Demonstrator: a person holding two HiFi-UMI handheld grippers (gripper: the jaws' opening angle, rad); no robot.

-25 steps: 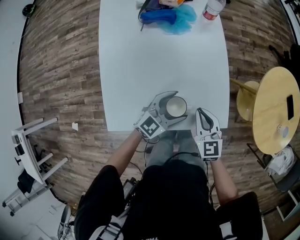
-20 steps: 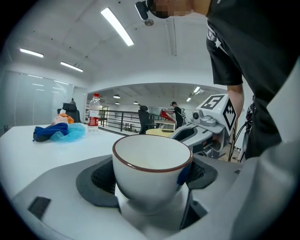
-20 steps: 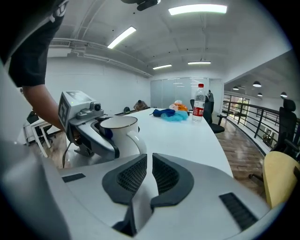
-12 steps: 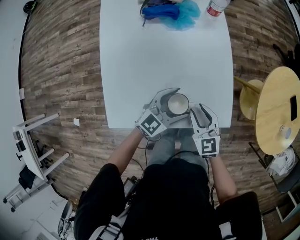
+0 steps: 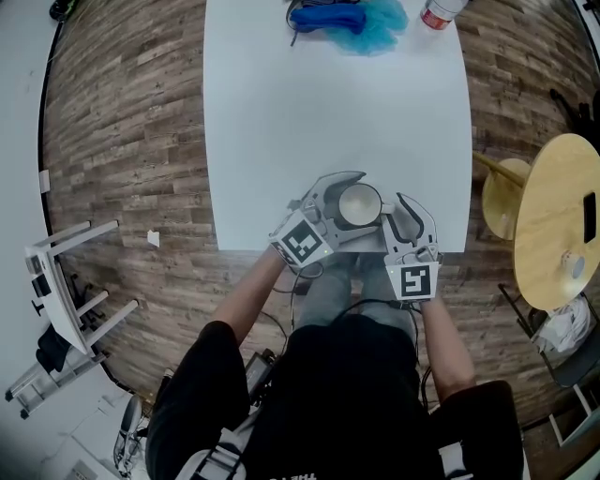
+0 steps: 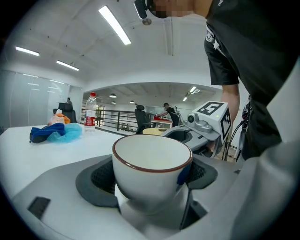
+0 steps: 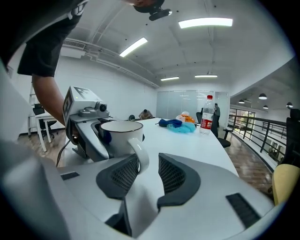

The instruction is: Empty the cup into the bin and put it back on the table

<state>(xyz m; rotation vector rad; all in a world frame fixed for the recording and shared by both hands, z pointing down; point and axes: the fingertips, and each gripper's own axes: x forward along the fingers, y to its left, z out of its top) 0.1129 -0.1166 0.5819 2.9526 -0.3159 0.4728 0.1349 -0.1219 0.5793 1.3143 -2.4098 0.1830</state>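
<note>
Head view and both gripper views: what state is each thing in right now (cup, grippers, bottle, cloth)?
Cup: upright, nothing visible inside.
Left gripper: shut on the cup's body.
Right gripper: open, its jaws have just been opening; the handle stands between them, not clamped.
Bottle: upright, cap on.
Blue cloth: crumpled in a heap.

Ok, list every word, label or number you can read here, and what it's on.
No text is legible.
Bottle, red label: too small to read.
Left marker cube, right marker cube: black-and-white patterns, no words.
Shirt print: too blurred to read.
Cup: no print visible.
</note>
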